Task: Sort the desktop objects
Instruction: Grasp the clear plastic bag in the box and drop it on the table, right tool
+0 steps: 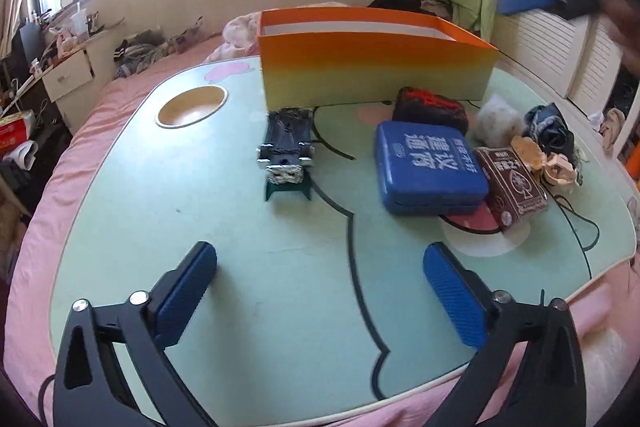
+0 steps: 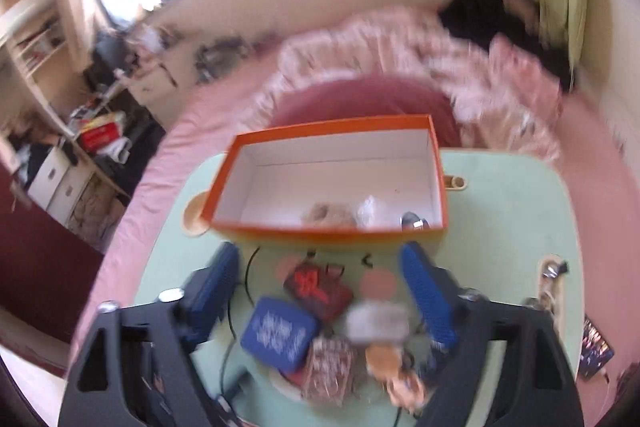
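The left claw [image 1: 320, 287], spread empty, is facing the toy car [image 1: 287, 143], lying lengthwise straight ahead.

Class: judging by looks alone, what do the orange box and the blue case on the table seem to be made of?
Orange box: likely cardboard, matte; thin, straight walls, plain white inside, crisp folded corners.
Blue case: probably moulded plastic, possibly metal; rounded corners, raised lettering, slight sheen.

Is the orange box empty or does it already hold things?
Not empty. The right wrist view shows the orange box open on top, with a few small items along its near wall.
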{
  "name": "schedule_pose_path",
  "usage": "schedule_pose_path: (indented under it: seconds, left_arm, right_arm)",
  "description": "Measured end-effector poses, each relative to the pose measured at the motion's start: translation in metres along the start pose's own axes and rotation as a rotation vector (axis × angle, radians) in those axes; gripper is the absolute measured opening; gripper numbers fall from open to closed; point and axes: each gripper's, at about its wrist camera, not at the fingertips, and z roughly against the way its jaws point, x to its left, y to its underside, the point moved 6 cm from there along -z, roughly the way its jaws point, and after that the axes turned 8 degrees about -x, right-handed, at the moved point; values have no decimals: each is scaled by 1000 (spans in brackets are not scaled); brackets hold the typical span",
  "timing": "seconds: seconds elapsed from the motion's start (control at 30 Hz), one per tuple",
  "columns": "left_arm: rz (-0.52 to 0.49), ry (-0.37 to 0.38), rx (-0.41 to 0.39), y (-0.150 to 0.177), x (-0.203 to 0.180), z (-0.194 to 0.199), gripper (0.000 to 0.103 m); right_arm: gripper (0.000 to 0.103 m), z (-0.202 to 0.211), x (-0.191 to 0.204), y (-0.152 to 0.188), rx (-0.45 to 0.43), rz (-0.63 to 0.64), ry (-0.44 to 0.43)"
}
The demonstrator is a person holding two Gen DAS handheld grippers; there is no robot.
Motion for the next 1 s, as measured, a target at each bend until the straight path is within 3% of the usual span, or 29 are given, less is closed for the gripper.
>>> schedule_pose_path:
  seconds: [0.03, 0.17, 0.23, 0.33, 0.43, 0.5, 0.53, 0.63, 0.67, 0.8, 1.0]
  left_arm:
    - [-12, 16, -4, 0, -3, 1, 103]
    - [-16, 25, -6, -2, -3, 0, 103]
    - [-16, 26, -9, -1, -3, -2, 103]
    - [-16, 27, -10, -1, -4, -2, 103]
    - [-18, 26, -11, -4, -4, -3, 103]
    - [-14, 29, -9, -3, -4, -4, 103]
    - [-14, 30, -10, -3, -4, -3, 103]
    - [-15, 29, -12, -3, -5, -4, 103]
    - [-15, 30, -13, -3, -5, -4, 103]
    - [-16, 30, -12, -3, -6, -4, 103]
    - [-18, 32, -12, -3, -6, -3, 103]
  right_arm:
    - [53, -12, -3, -4, 43, -19, 9]
    - [53, -67, -20, -11, 235, -51, 89]
    - [54, -82, -24, -11, 262, -45, 147]
    - [58, -100, -25, 0, 333, -27, 167]
    - [58, -111, -26, 5, 355, 60, 277]
    - [39, -110, -17, 4, 364, 55, 215]
    - [38, -110, -16, 4, 369, 60, 215]
    - [28, -100, -12, -4, 319, 78, 221]
    - [11, -94, -12, -8, 285, 82, 220]
    - [10, -48, 3, -28, 126, 71, 131]
    - [10, 8, 21, -20, 23, 110, 60]
